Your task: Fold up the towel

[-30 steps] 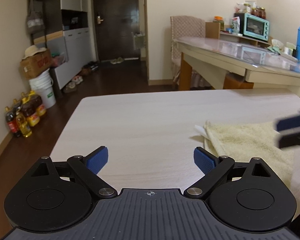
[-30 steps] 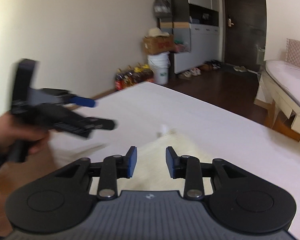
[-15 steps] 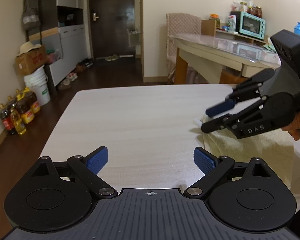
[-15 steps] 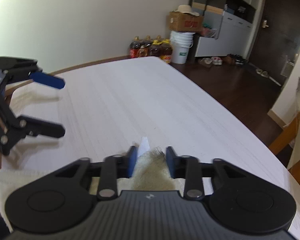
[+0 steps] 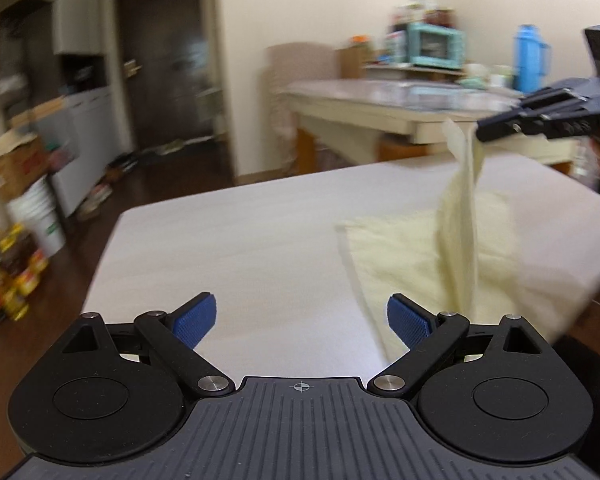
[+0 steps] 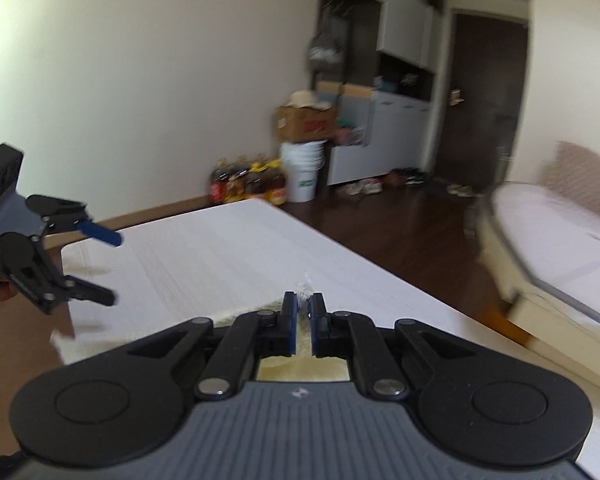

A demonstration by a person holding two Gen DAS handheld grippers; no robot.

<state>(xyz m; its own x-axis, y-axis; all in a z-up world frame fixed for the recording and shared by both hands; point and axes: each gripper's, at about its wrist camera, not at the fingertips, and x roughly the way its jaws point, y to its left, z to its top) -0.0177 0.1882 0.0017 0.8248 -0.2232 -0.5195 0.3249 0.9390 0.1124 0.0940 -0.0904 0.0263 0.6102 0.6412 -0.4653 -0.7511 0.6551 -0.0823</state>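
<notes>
Towel (image 5: pixel 416 248), pale yellow, lies at the right of your left-wrist view on the white table (image 5: pixel 240 248), with one corner pulled up into a hanging strip toward the upper right of the frame. Your right gripper (image 6: pixel 304 316) is clamped on that corner, its jaws nearly together with cloth pinched between them. Your left gripper (image 5: pixel 300 320) hovers above the table at the frame's bottom, jaws wide apart and gripping nothing, just beside the towel's left edge.
</notes>
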